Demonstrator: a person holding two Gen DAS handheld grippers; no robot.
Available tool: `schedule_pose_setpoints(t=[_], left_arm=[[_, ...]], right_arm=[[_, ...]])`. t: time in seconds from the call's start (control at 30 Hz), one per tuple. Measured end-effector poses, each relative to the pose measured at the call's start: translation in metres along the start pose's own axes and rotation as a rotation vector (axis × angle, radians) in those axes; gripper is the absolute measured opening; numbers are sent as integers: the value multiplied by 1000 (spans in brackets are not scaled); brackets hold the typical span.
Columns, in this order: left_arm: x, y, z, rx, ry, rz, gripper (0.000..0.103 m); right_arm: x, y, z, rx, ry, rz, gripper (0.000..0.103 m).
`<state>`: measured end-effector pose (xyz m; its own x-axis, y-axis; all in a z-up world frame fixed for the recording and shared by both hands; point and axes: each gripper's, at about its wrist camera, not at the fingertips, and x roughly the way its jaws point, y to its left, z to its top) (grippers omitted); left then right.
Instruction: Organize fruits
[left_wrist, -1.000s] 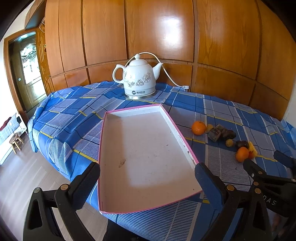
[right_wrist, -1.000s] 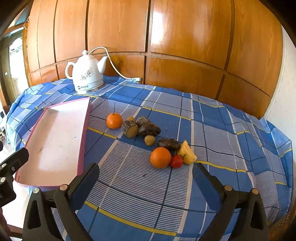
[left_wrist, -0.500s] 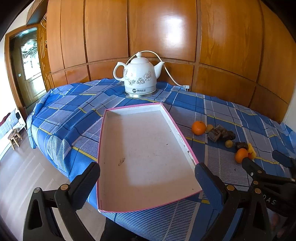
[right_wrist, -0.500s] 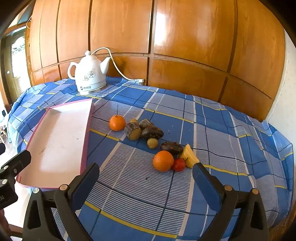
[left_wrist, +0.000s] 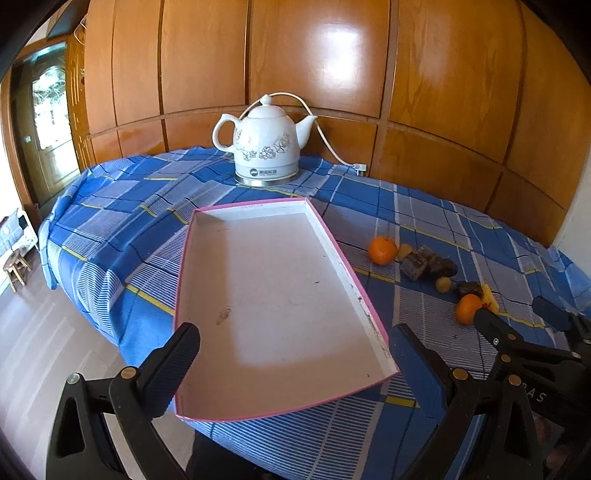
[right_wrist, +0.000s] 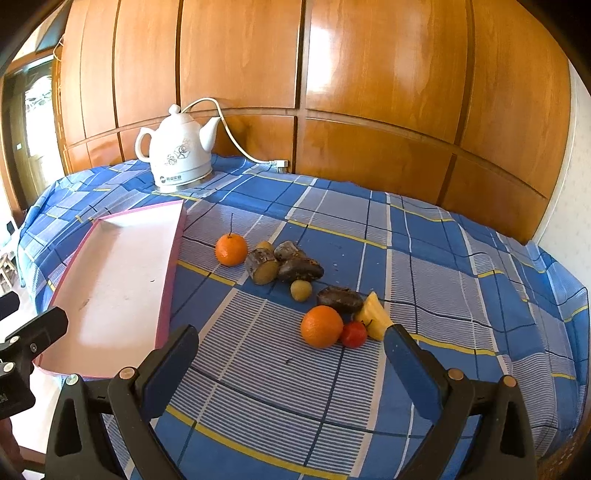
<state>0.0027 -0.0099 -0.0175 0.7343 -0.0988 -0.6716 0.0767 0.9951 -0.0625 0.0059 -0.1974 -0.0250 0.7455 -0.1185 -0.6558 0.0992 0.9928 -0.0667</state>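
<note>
- The left gripper (left_wrist: 295, 363) hovers wide open and empty over the near end of the pink-rimmed tray (left_wrist: 364, 295).
- The right gripper (right_wrist: 291, 360) is also spread wide, holding nothing, near the fruit.
- On the blue plaid worktop (right_wrist: 424, 258), right of the tray, lie a stemmed orange (right_wrist: 231, 249), a second orange (right_wrist: 321, 326), a small red fruit (right_wrist: 353, 334) and a yellow wedge (right_wrist: 373, 317).
- The white floral electric kettle (left_wrist: 266, 147) carries a dark logo; its lettering is unreadable.
</note>
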Motion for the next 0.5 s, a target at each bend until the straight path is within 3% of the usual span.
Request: schedule_pose_setpoints(t=[0.5], left_arm=[[12, -19, 0, 33, 76, -116, 103]], right_arm=[[10, -15, 8, -39, 35, 18, 102]])
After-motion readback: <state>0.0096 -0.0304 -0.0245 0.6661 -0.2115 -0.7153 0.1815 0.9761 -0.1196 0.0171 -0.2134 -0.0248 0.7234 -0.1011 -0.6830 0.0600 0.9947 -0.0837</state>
